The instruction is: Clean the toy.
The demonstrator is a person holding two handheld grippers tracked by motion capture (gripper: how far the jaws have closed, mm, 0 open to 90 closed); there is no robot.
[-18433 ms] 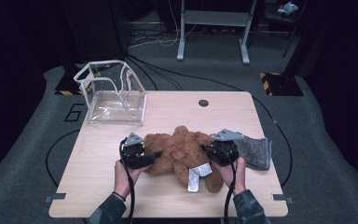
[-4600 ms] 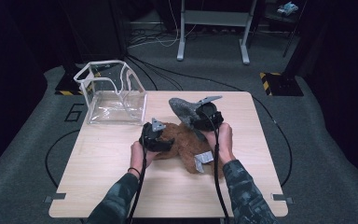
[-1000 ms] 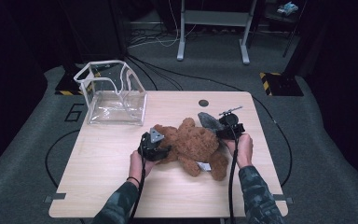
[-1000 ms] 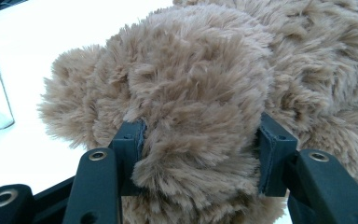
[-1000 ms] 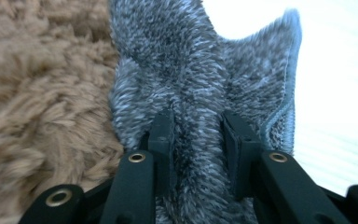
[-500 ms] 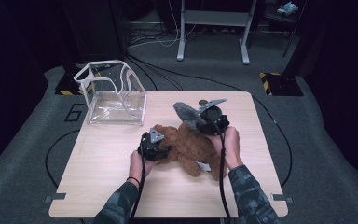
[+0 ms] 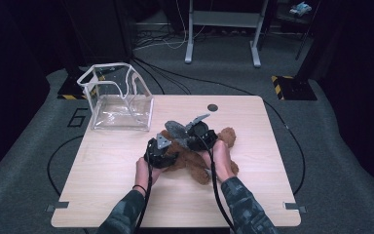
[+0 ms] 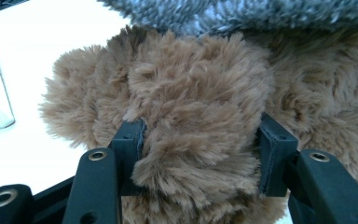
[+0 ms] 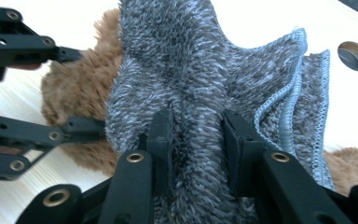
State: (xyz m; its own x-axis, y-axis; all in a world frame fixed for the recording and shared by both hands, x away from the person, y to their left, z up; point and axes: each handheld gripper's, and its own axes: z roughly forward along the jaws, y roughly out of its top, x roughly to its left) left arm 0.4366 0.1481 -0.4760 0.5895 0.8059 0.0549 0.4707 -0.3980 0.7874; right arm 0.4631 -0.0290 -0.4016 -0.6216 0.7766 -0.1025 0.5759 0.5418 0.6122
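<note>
A brown plush teddy bear (image 7: 209, 156) lies in the middle of the table (image 7: 126, 195). My left gripper (image 7: 159, 152) is shut on a furry part of the bear (image 8: 196, 116) at the bear's left end; the fur bulges between both pads. My right gripper (image 7: 195, 134) is shut on a bunched fold of a grey terry cloth (image 9: 200, 79), held just above the bear. In the high view the grey cloth (image 7: 175, 127) hangs over the bear's left part, close to the left gripper (image 9: 70, 88).
A clear plastic box (image 7: 119, 105) with an open top stands at the table's back left. A round dark hole (image 7: 213, 107) sits near the far edge. Cables trail from both grippers toward the person. Bare wood lies to the front and right.
My right gripper has carried the grey cloth leftward, from the bear's right side to over its left part. The left gripper and the bear have stayed put.
</note>
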